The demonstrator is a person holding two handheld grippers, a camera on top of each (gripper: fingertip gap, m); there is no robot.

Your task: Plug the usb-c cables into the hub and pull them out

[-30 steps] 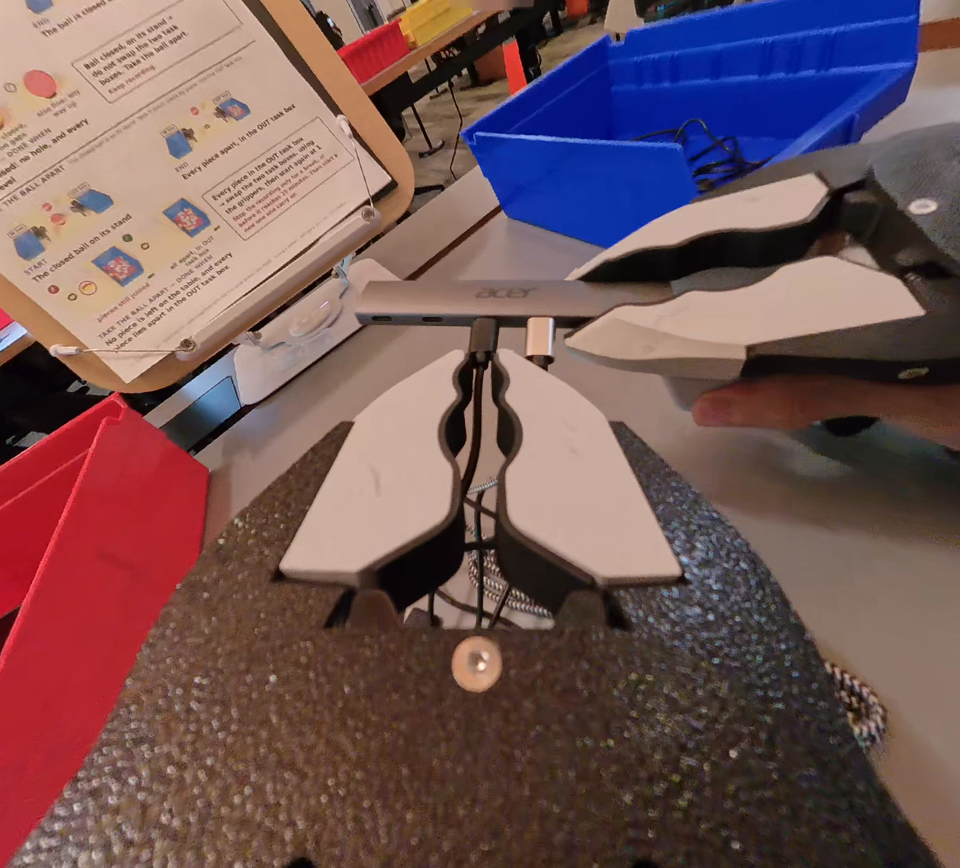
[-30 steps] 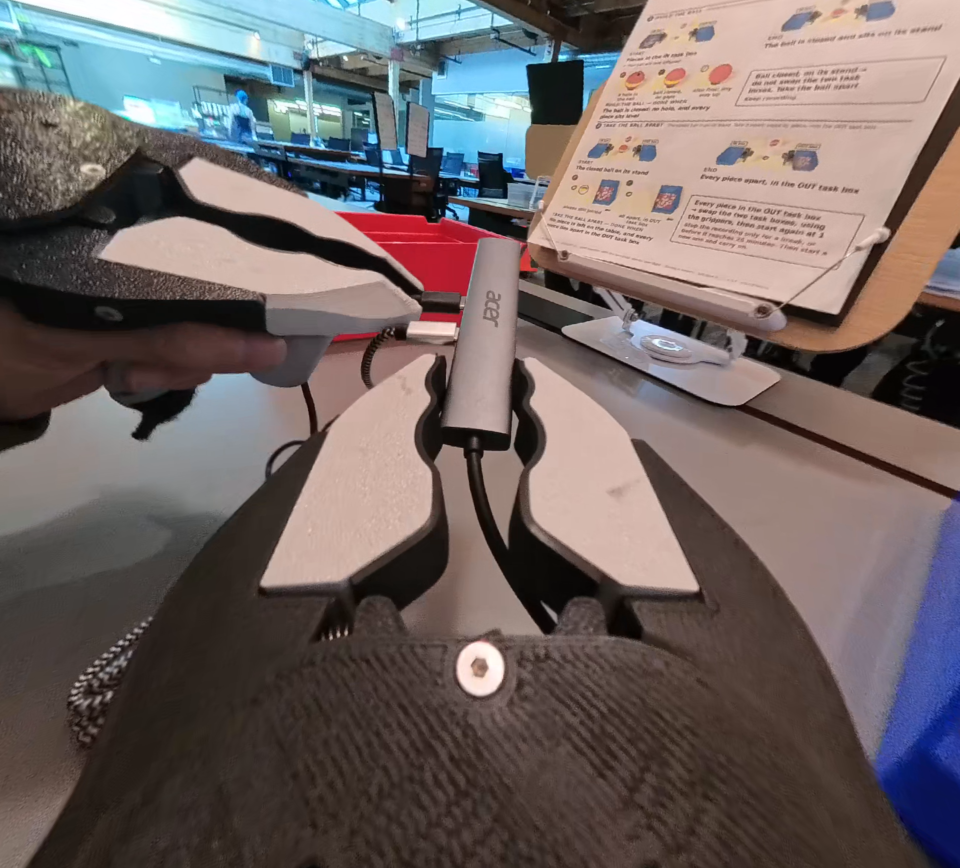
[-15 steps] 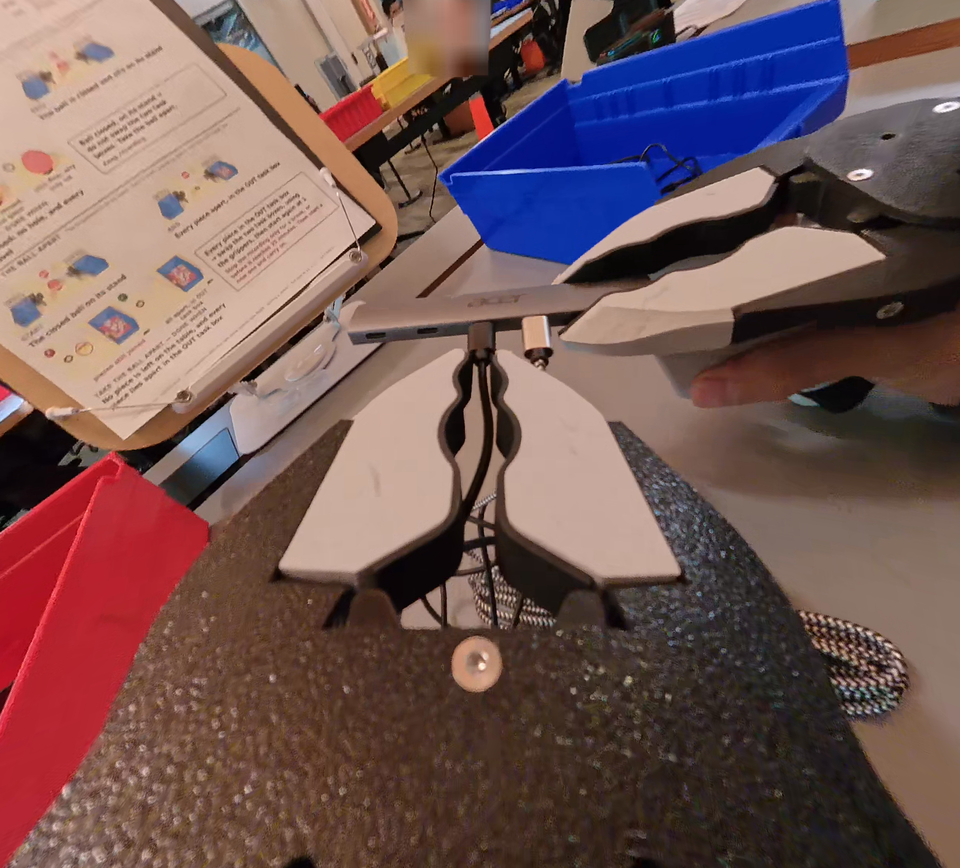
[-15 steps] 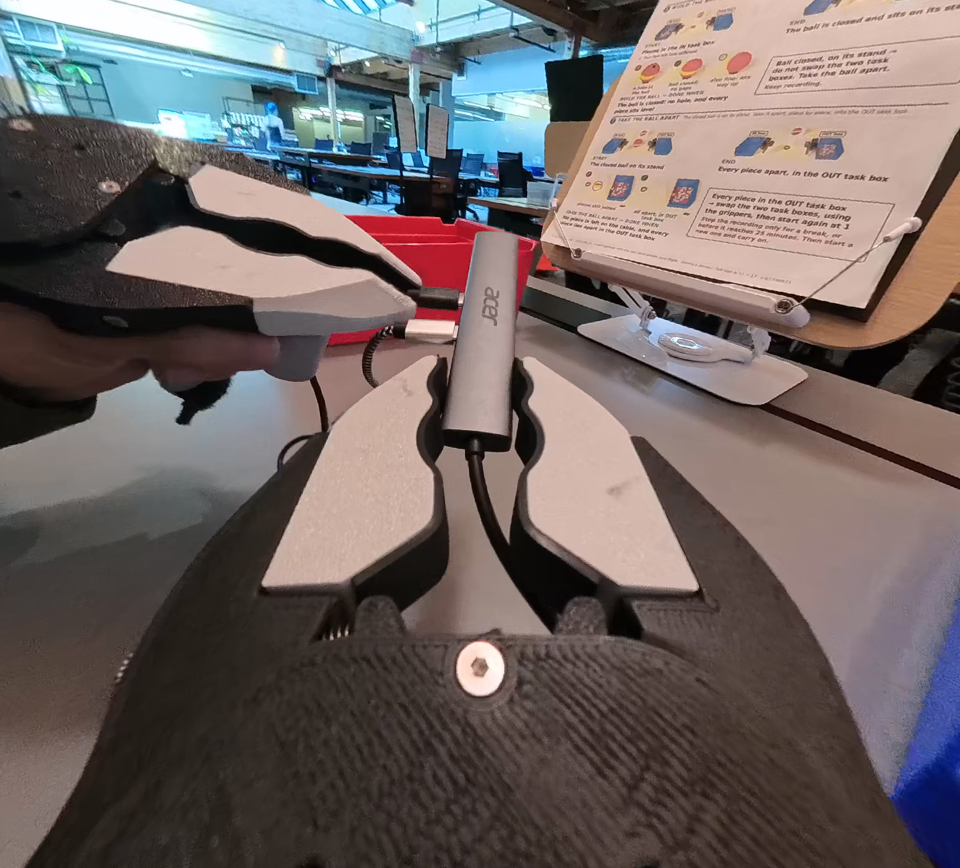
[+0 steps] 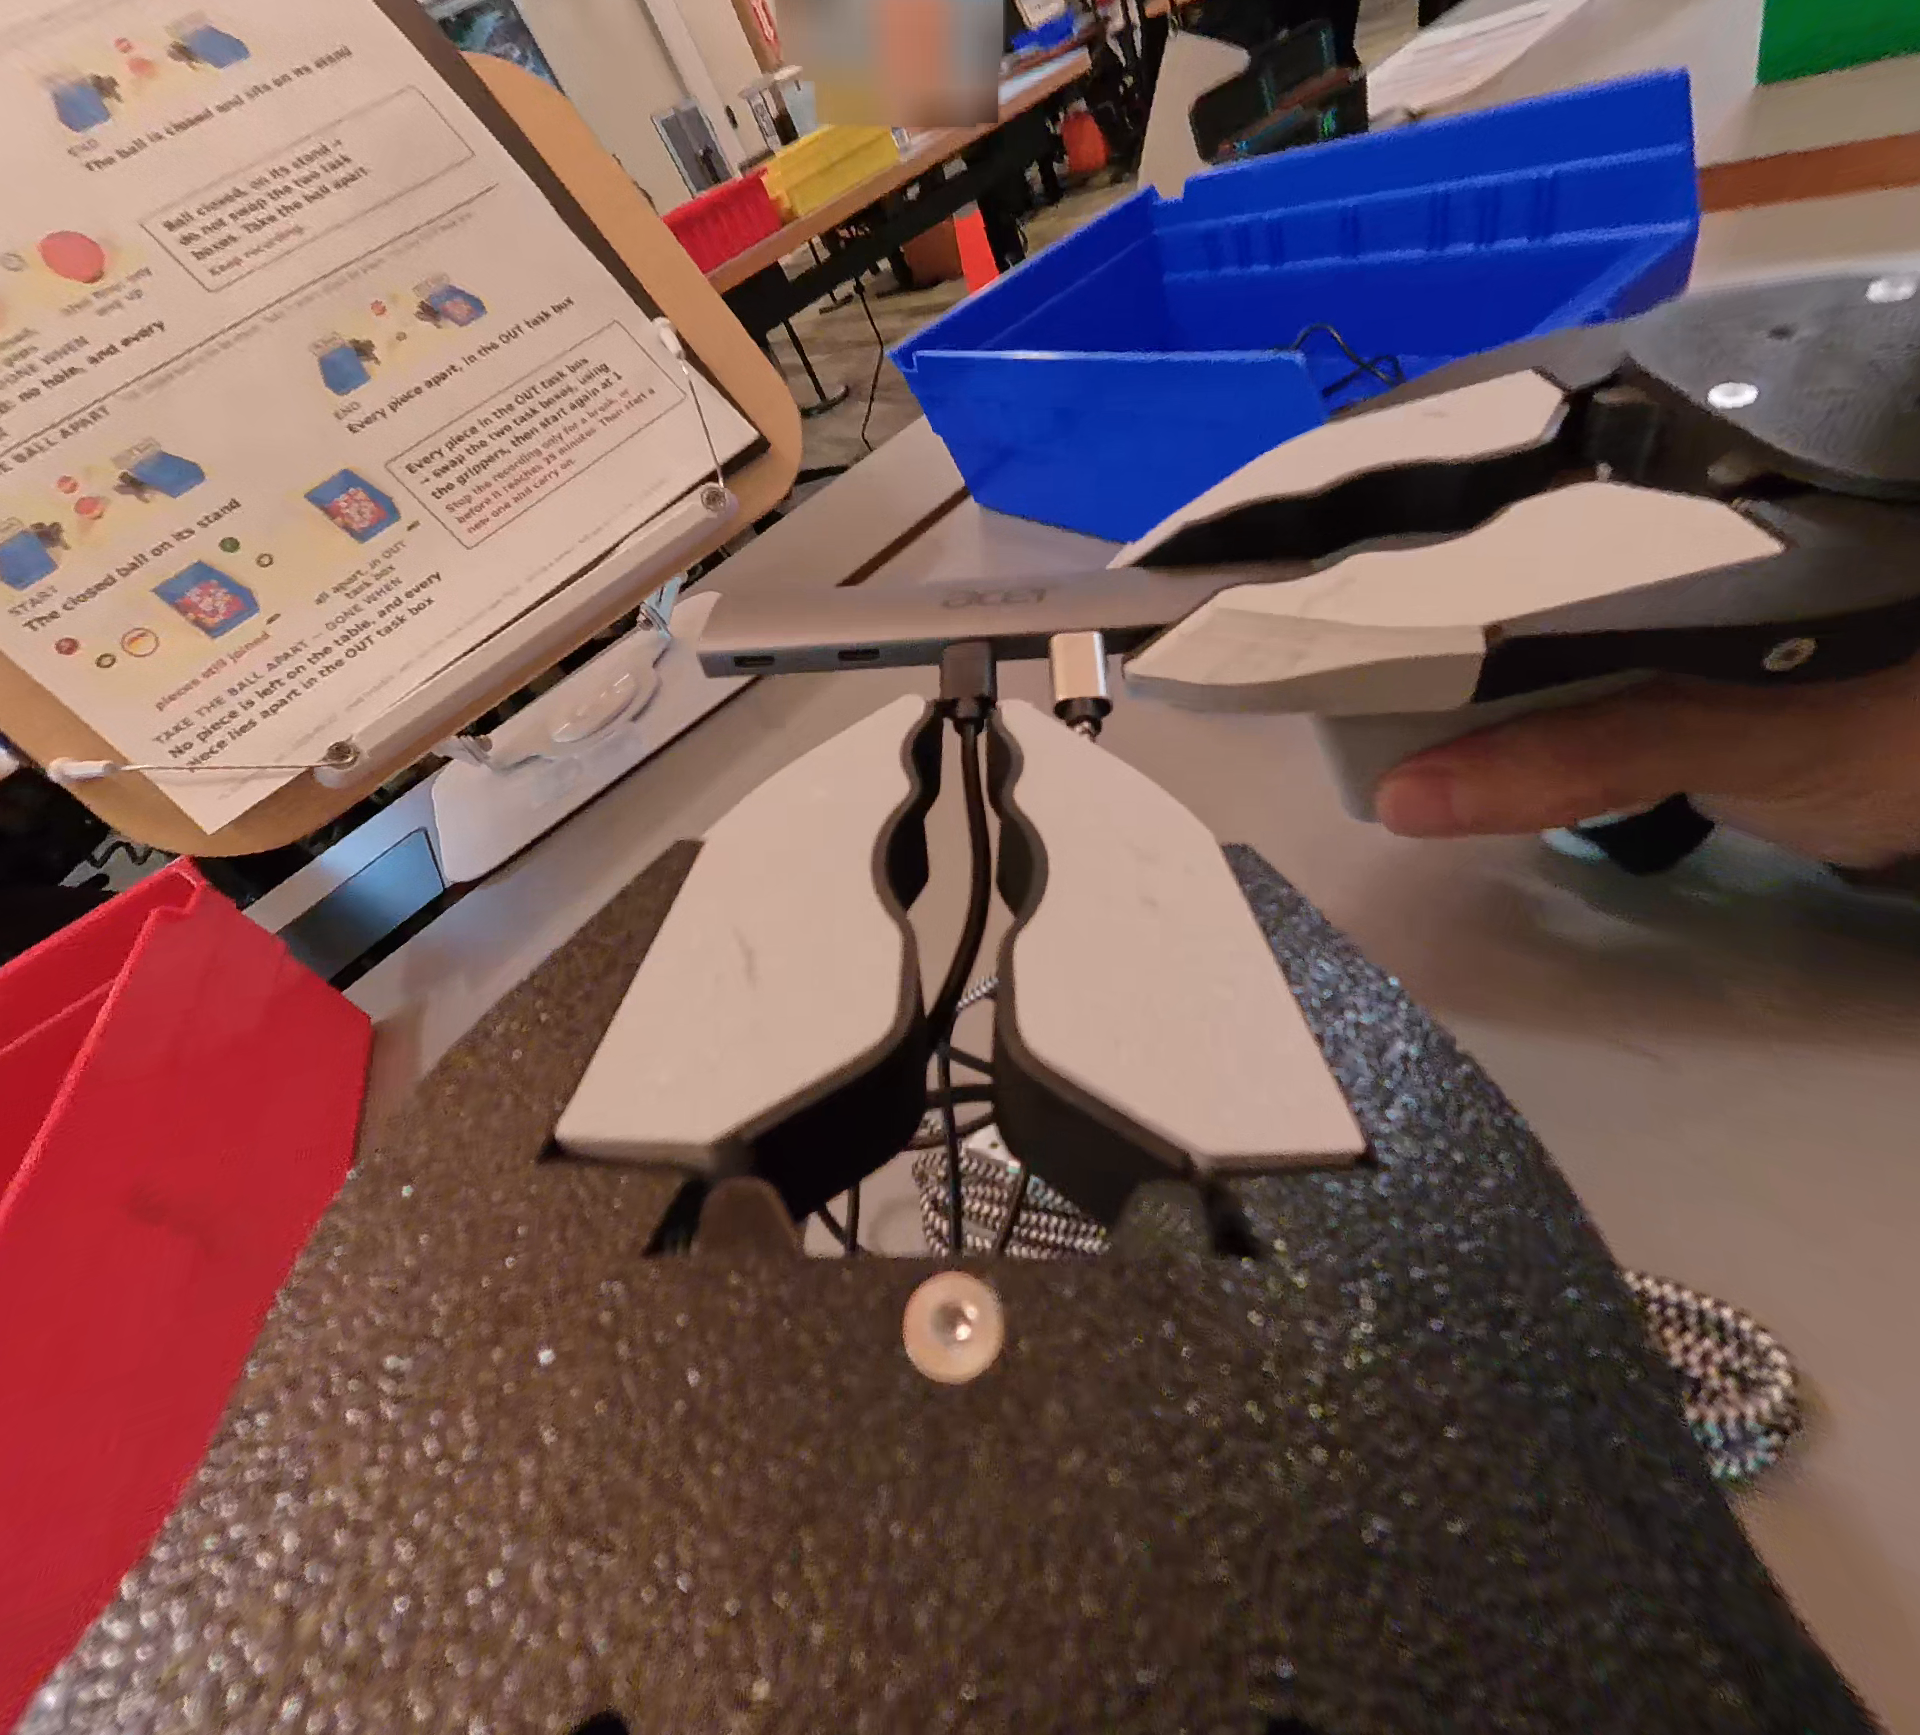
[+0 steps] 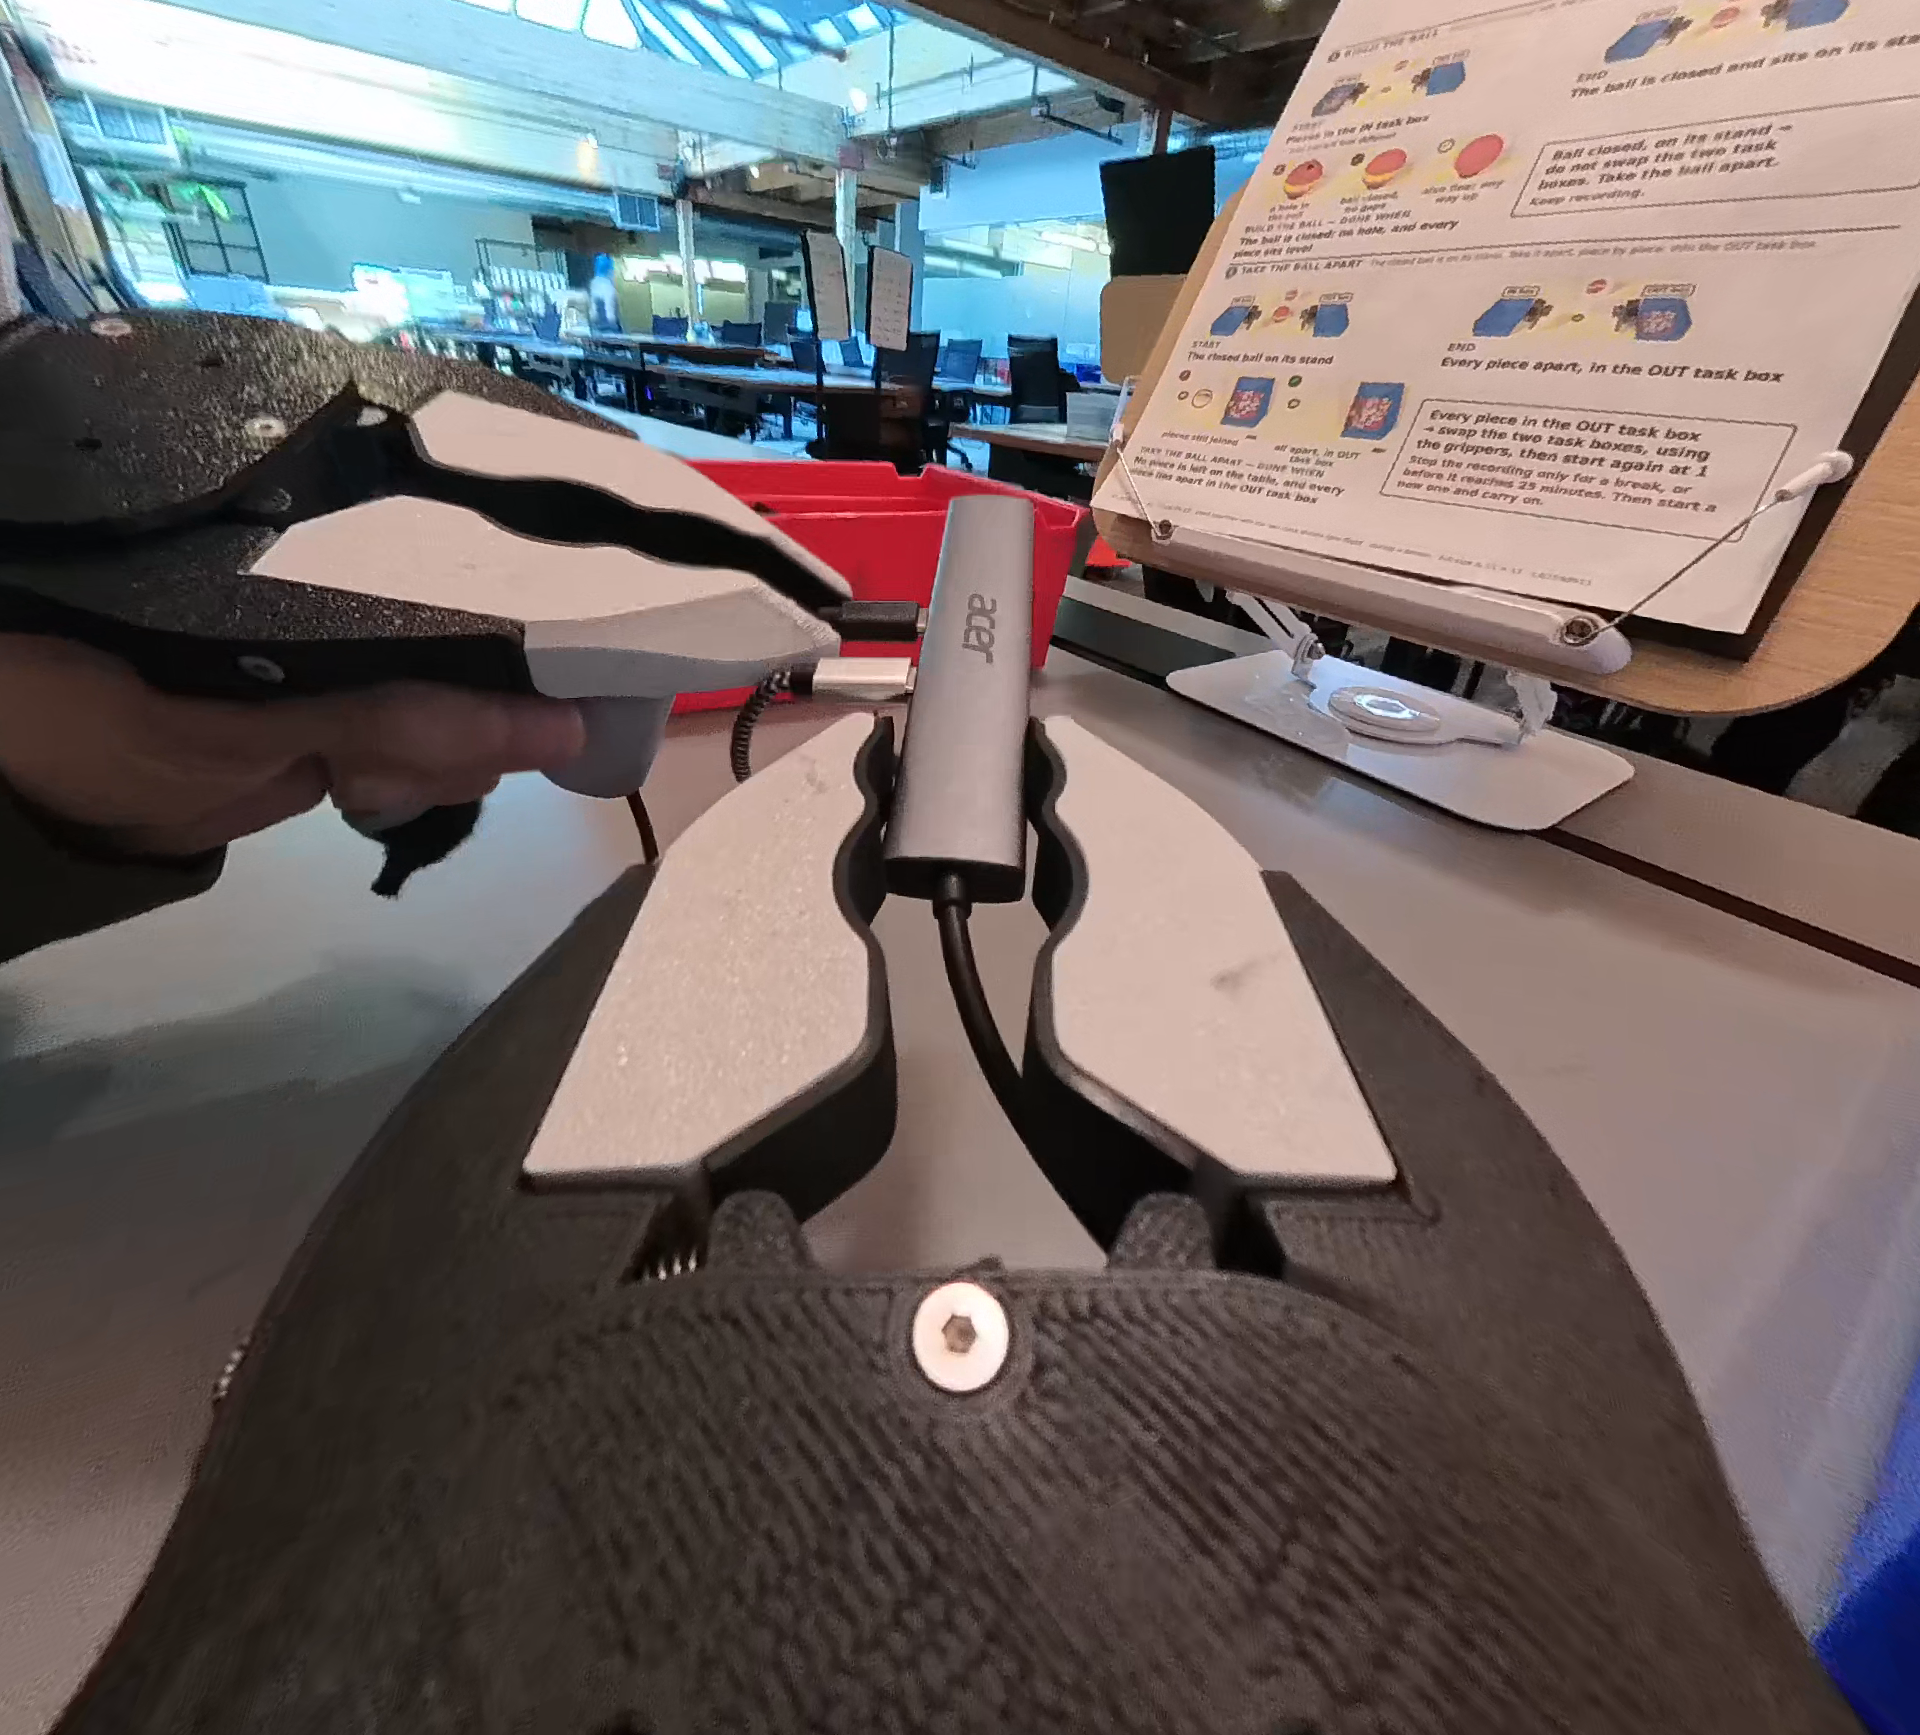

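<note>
My right gripper (image 6: pixel 961 740) is shut on the rear of a grey USB hub (image 6: pixel 971 677) and holds it above the table; it also shows in the left wrist view (image 5: pixel 1132 615), with the hub (image 5: pixel 935 610) level. My left gripper (image 5: pixel 966 719) is shut on a black USB-C cable (image 5: pixel 968 812) just behind its plug (image 5: pixel 968 669), which sits in a hub side port. A silver USB-C plug (image 5: pixel 1077 669) sits in the neighbouring port. In the right wrist view the left gripper (image 6: pixel 821 615) comes from the left onto the black plug (image 6: pixel 873 618), above the silver plug (image 6: pixel 862 677).
A blue bin (image 5: pixel 1299 335) holding a black cable stands behind the hub. A red bin (image 5: pixel 156 1166) is at the left, and also shows in the right wrist view (image 6: pixel 883 532). An instruction sheet on a wooden stand (image 5: pixel 312 355) is at the back left. A braided cable (image 5: pixel 1704 1373) lies on the grey table (image 5: pixel 1558 1062). My hands' fingertips stand some 4 cm from each other.
Both grippers have lifted the hub and cables a little higher above the table. Both grips are unchanged and both plugs stay in the hub.
</note>
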